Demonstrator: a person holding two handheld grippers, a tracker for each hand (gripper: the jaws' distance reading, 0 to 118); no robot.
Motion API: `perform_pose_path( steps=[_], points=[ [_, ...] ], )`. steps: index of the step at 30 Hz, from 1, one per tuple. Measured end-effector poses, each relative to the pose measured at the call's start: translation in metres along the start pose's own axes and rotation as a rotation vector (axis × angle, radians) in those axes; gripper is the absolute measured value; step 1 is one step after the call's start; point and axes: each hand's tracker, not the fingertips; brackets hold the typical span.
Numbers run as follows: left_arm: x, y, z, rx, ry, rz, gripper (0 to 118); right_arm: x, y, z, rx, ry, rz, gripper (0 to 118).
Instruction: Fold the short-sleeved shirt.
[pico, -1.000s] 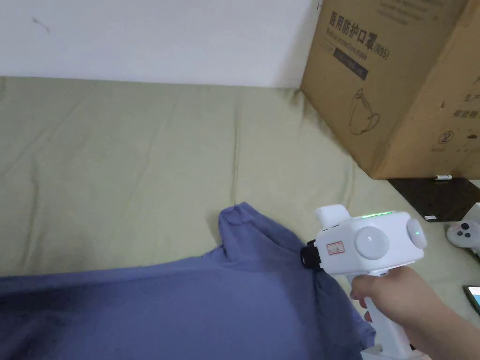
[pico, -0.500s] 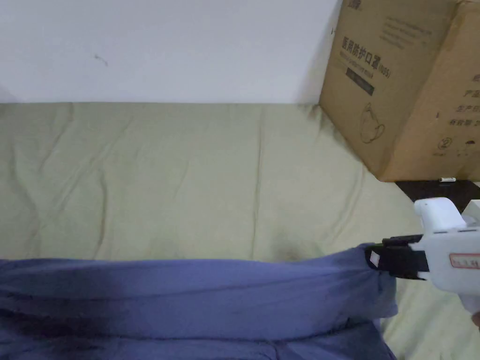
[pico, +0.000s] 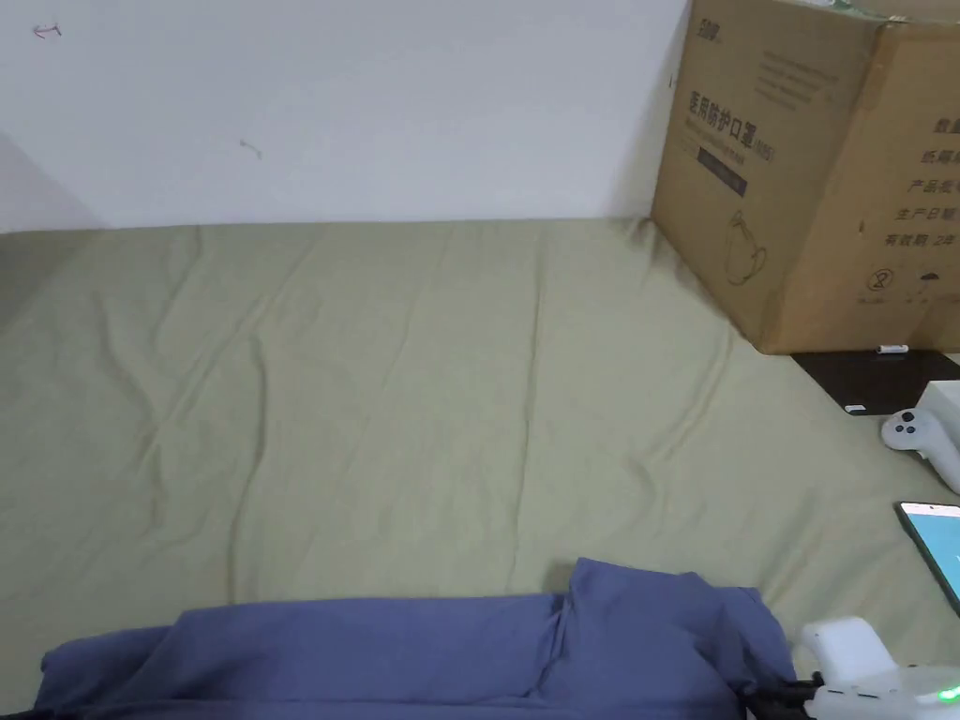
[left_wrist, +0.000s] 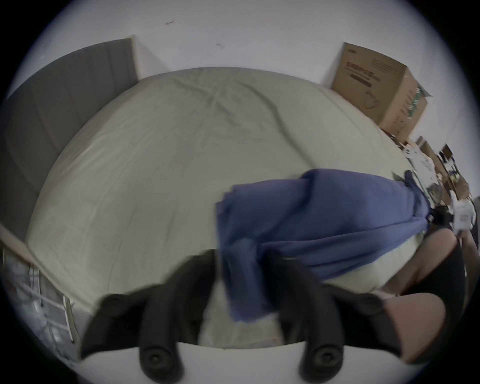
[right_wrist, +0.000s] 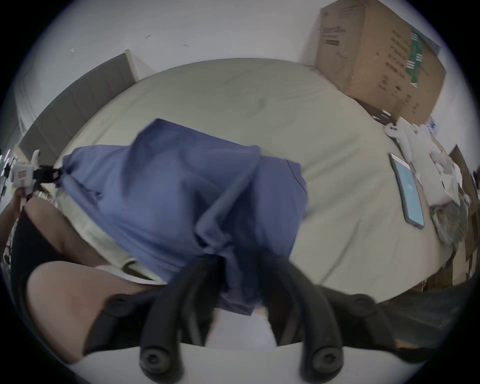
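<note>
The blue short-sleeved shirt (pico: 469, 647) stretches along the near edge of the olive bed sheet (pico: 422, 394), held taut between both grippers. My right gripper (pico: 764, 698) pinches the shirt's right end at the bottom right of the head view; in the right gripper view its jaws are shut on bunched blue cloth (right_wrist: 233, 262). In the left gripper view my left gripper (left_wrist: 241, 259) is shut on the shirt's (left_wrist: 311, 215) other end, and the right gripper (left_wrist: 439, 219) shows far off at the shirt's opposite end. The left gripper (right_wrist: 49, 172) appears at the far left of the right gripper view.
A large cardboard box (pico: 825, 178) stands at the back right of the bed. A white controller (pico: 914, 436) and a phone (pico: 937, 548) lie on the right edge. The person's knees (right_wrist: 67, 291) are close to the bed's near side. A white wall runs behind.
The shirt has been pulled toward the near edge of the bed and stretched out flat between the grippers. The right gripper has dropped from mid-picture to the bottom right corner.
</note>
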Motion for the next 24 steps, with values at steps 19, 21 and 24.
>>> perform_pose_path(
  steps=[19,21,24],
  points=[
    [-0.053,0.027,0.01,0.052,-0.429,0.228,0,-0.086,0.014,0.181,0.396,-0.03,0.103,0],
    [-0.071,0.034,-0.024,-0.05,-0.536,0.328,23,-0.097,0.021,0.188,0.413,-0.009,0.111,0],
    [-0.083,0.028,-0.053,-0.094,-0.603,0.357,115,-0.105,0.031,0.195,0.428,0.007,0.126,0]
  ],
)
